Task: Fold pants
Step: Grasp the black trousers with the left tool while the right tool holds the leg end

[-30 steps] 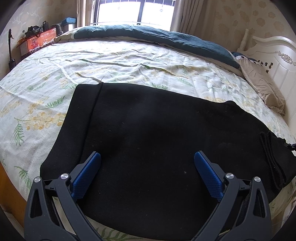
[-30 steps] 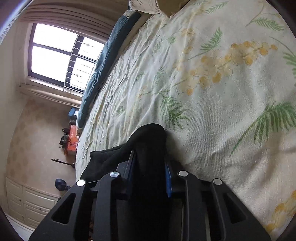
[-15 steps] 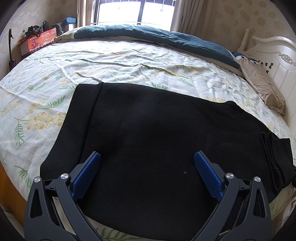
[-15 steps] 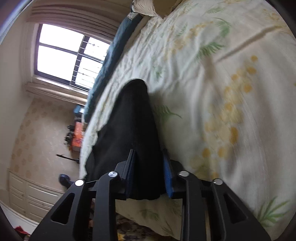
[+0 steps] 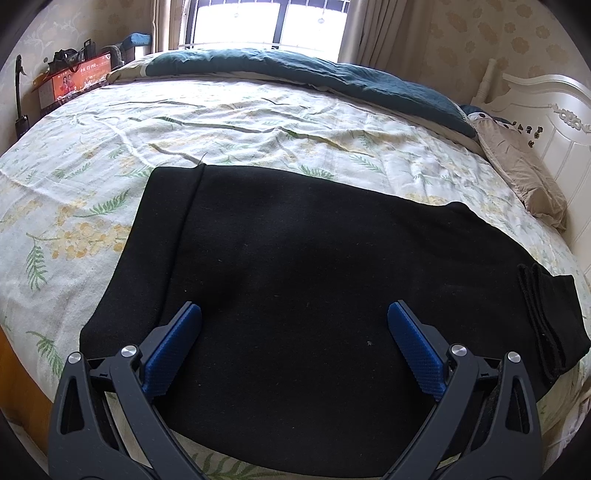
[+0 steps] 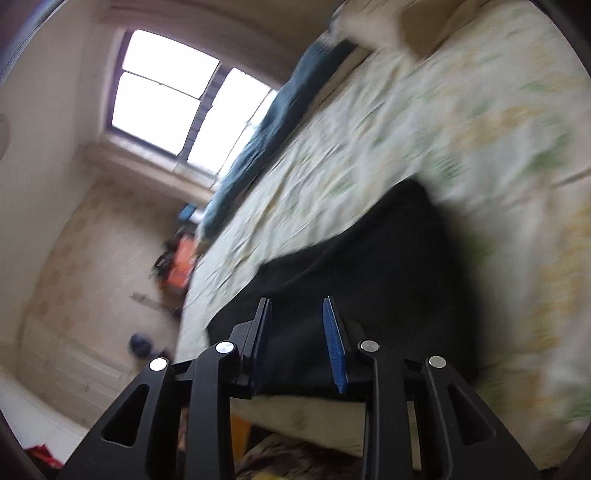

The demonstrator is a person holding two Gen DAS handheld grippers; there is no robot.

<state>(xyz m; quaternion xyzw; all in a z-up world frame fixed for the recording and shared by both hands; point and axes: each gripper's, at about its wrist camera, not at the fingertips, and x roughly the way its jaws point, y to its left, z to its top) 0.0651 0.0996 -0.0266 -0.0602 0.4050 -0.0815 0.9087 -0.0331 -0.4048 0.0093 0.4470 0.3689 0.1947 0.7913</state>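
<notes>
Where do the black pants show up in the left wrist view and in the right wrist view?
Left wrist view: the black pants fill the lower middle, spread flat on the floral bedsheet.
Right wrist view: the pants sit lower centre, blurred, running back between the right tool's pads.
Shared landmark: the bright window beyond the bed, top centre on the left wrist, upper left on the right.

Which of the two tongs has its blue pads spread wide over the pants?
The left tongs: their pads stand far apart above the flat black pants. The right tongs have pads standing close together, with black fabric between them.
</notes>
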